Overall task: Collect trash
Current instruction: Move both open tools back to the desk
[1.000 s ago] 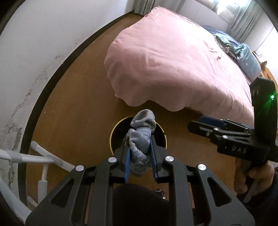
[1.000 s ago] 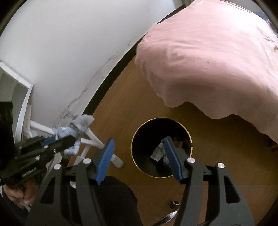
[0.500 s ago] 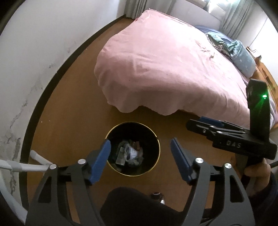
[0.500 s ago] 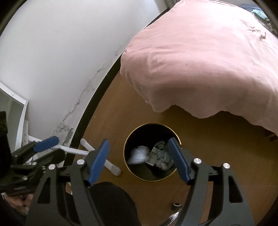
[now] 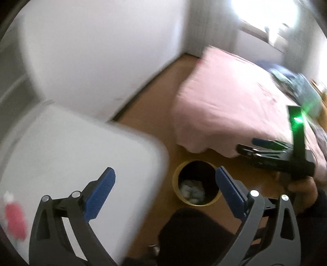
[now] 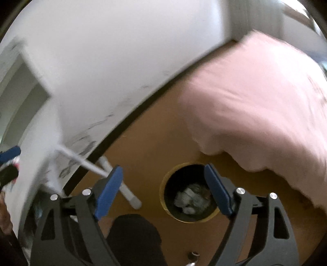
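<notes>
Below left gripper (image 5: 165, 194) – bin (image 5: 175, 180), trash (image 5: 192, 190) inside – jaws empty

I am in a bedroom at home: a bed (image 5: 229, 114) under a pink cover (image 6: 255, 106), a wooden floor (image 6: 155, 143), white walls (image 5: 102, 51), a bright curtained window (image 5: 265, 18), and a small round bin (image 6: 189, 199) beside the bed.

A black bin (image 6: 189, 201) with a gold rim holds pale grey-white trash (image 6: 189, 199) on the brown floor (image 6: 149, 151), beside a plain pink bedspread (image 6: 259, 106) (unpatterned) and white wall (image 6: 114, 53).
</notes>
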`<move>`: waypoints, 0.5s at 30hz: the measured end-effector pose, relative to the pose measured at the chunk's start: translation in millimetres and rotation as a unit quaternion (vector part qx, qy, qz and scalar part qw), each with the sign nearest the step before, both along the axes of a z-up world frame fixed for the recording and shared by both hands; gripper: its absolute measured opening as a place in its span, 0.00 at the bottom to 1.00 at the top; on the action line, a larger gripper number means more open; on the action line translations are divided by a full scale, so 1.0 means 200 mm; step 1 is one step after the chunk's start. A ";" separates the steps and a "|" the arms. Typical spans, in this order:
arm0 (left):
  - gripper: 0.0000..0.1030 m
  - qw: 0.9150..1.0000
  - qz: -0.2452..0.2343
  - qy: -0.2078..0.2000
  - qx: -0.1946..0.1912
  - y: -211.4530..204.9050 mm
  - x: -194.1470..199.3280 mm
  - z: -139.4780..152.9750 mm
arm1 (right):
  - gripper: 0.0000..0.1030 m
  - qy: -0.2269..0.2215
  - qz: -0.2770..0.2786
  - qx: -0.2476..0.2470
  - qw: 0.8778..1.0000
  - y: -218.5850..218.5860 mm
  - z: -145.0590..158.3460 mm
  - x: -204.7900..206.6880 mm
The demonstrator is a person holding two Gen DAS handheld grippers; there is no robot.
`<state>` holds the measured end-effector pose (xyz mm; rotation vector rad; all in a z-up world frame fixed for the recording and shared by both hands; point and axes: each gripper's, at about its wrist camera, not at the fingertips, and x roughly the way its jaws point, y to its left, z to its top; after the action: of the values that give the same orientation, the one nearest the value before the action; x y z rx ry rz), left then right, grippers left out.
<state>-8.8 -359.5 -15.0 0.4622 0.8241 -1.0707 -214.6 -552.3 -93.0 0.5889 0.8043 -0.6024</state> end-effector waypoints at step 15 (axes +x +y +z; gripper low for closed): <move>0.93 0.926 0.376 0.022 -0.004 1.66 0.65 0.00 | 0.79 -0.033 0.364 -0.056 0.929 1.24 0.26 1.20</move>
<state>120.5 -27.2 -14.9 0.0829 0.9274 -0.3690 24.7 -304.1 -41.8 0.1719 0.8476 0.0564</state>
